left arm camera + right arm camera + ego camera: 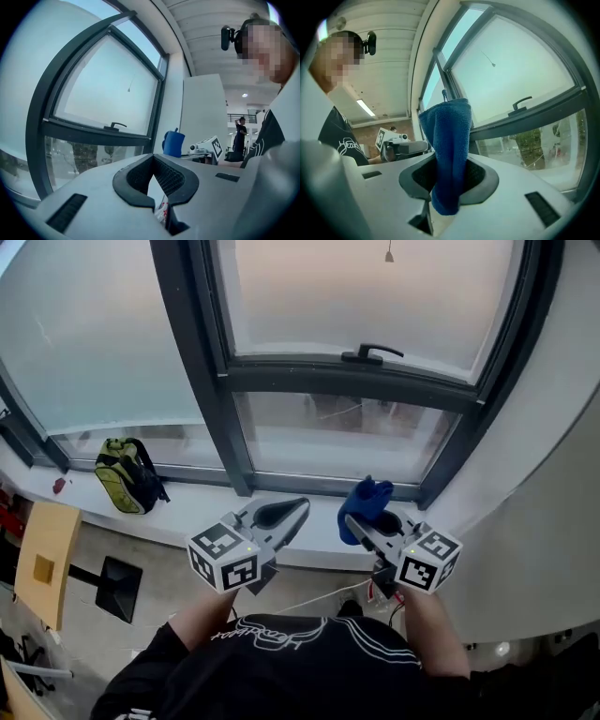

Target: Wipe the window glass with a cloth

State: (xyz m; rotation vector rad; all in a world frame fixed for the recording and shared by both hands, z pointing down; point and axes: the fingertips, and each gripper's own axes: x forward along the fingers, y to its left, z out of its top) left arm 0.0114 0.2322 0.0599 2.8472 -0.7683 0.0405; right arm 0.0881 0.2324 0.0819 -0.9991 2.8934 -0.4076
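Observation:
The window glass (pixel 375 292) fills the top of the head view behind a dark frame with a black handle (pixel 372 354). A lower pane (pixel 337 432) sits under the crossbar. My right gripper (pixel 364 521) is shut on a blue cloth (pixel 367 498), which sticks up from its jaws (pixel 449 136) just above the sill, short of the glass. My left gripper (pixel 292 510) is beside it to the left, shut with nothing in it (pixel 153 164). The cloth (pixel 173 143) also shows in the left gripper view.
A white sill (pixel 197 502) runs below the window. A green backpack (pixel 127 474) lies on it at the left. A wooden board (pixel 42 559) and a black stand (pixel 111 585) are on the floor at lower left. A white wall (pixel 553 474) closes the right side.

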